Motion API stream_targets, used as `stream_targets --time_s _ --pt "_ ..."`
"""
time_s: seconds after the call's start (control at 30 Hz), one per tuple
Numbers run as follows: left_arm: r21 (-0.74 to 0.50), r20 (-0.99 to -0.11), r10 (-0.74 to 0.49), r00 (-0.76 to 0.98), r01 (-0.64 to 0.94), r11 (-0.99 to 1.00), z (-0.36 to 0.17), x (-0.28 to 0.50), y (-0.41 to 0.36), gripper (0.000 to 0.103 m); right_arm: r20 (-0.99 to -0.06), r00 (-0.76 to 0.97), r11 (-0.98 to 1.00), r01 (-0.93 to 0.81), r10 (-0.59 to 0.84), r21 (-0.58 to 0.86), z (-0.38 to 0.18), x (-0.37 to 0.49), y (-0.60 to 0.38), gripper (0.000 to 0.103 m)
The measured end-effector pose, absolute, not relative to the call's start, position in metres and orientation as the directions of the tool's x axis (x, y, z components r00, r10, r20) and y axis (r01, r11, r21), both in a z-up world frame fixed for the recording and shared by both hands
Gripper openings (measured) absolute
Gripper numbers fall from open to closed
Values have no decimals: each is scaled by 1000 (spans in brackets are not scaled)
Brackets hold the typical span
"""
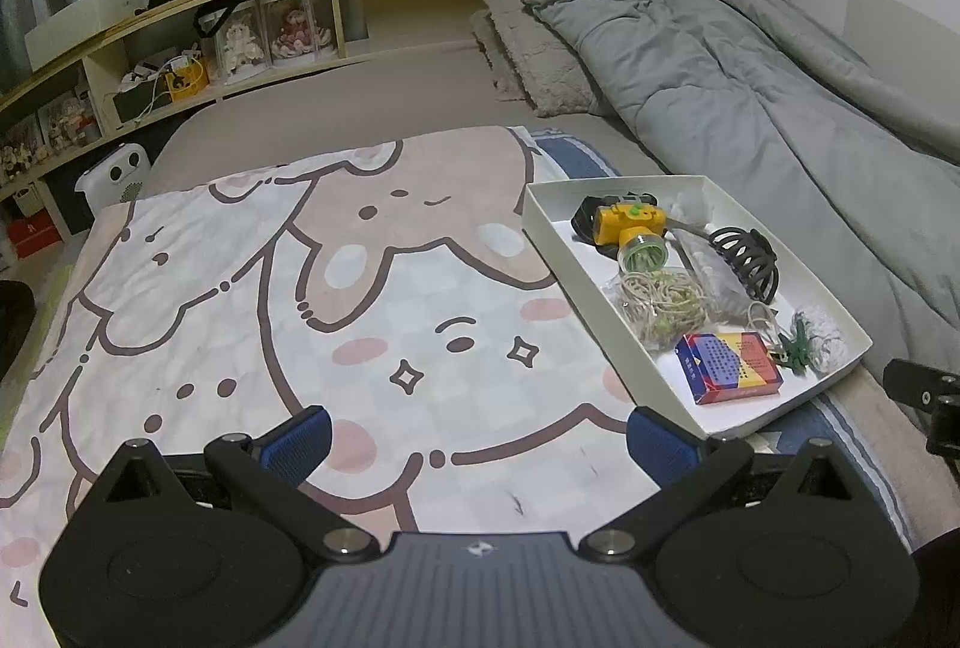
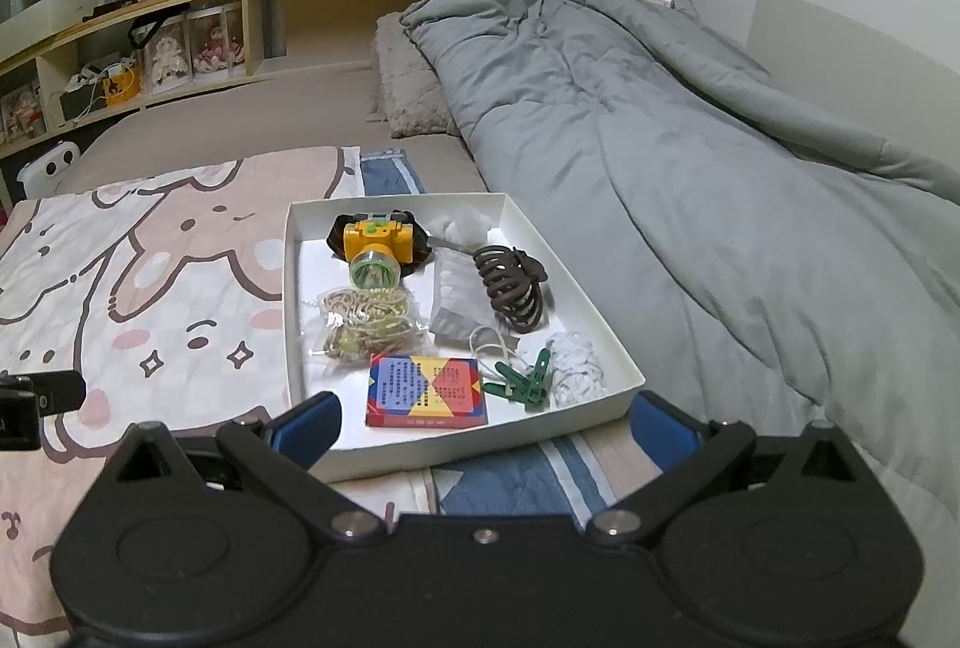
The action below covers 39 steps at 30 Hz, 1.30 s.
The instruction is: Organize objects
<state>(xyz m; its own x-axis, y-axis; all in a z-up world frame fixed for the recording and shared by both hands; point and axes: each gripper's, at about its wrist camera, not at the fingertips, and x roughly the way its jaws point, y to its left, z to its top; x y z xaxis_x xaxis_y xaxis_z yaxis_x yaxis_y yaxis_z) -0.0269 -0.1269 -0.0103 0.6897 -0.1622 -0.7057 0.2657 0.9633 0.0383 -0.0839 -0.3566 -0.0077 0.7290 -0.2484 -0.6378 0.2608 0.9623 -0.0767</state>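
A white box lid tray (image 2: 606,342) (image 1: 543,234) lies on the bed. It holds a yellow headlamp (image 2: 377,243) (image 1: 630,223), a bag of rubber bands (image 2: 366,327) (image 1: 660,303), a dark hair claw (image 2: 513,297) (image 1: 744,258), a colourful card box (image 2: 427,391) (image 1: 729,369), green clips (image 2: 522,381) (image 1: 795,348) and white wads (image 2: 576,366). My right gripper (image 2: 483,423) is open and empty, just in front of the tray's near edge. My left gripper (image 1: 480,444) is open and empty over the cartoon blanket (image 1: 360,300), left of the tray.
A grey duvet (image 2: 690,138) is bunched to the right of the tray, with a fluffy pillow (image 2: 408,90) behind. Wooden shelves (image 1: 180,48) with boxes and dolls run along the far side. A white device (image 1: 117,177) stands at the bed's far left edge.
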Motion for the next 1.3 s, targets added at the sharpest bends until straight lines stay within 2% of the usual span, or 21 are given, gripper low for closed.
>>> stream_targets --time_s 1.3 --pt "26 -708 -170 686 266 964 -8 -28 -124 103 -649 722 964 258 -239 -68 -9 -83 -357 103"
